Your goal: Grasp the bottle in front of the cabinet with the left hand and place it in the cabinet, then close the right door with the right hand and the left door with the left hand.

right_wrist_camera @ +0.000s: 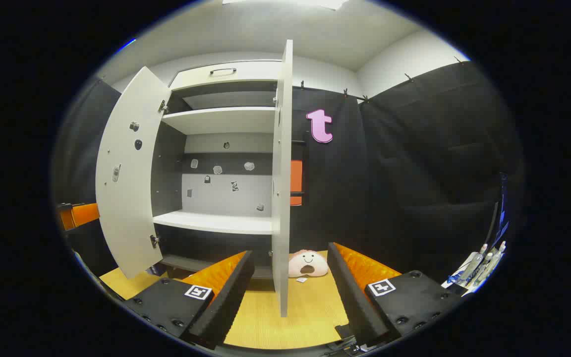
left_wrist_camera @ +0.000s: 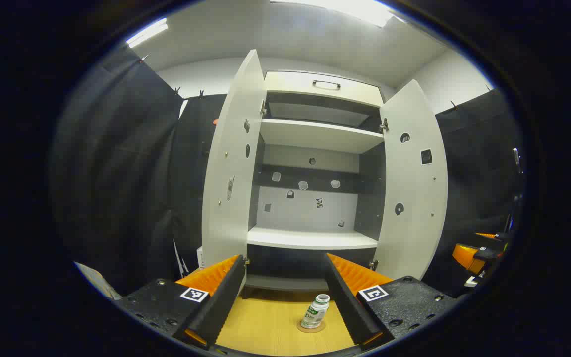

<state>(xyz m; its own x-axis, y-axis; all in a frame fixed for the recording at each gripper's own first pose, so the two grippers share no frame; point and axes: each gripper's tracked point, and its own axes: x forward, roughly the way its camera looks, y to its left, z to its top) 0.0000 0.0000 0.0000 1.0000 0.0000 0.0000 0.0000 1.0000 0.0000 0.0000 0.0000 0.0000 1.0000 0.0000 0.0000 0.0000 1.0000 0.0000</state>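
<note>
Wooden desk [left_wrist_camera: 265,327] before the open cabinet [left_wrist_camera: 315,148]: the upright bottle [left_wrist_camera: 315,312] stands just ahead between the left gripper [left_wrist_camera: 285,297]'s spread, empty fingers, nearer its right finger [left_wrist_camera: 347,297].

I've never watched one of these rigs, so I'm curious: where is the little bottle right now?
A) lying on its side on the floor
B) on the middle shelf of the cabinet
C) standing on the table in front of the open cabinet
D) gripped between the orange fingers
C: the bottle stands upright on the table before the cabinet, untouched by the open left gripper.
</note>
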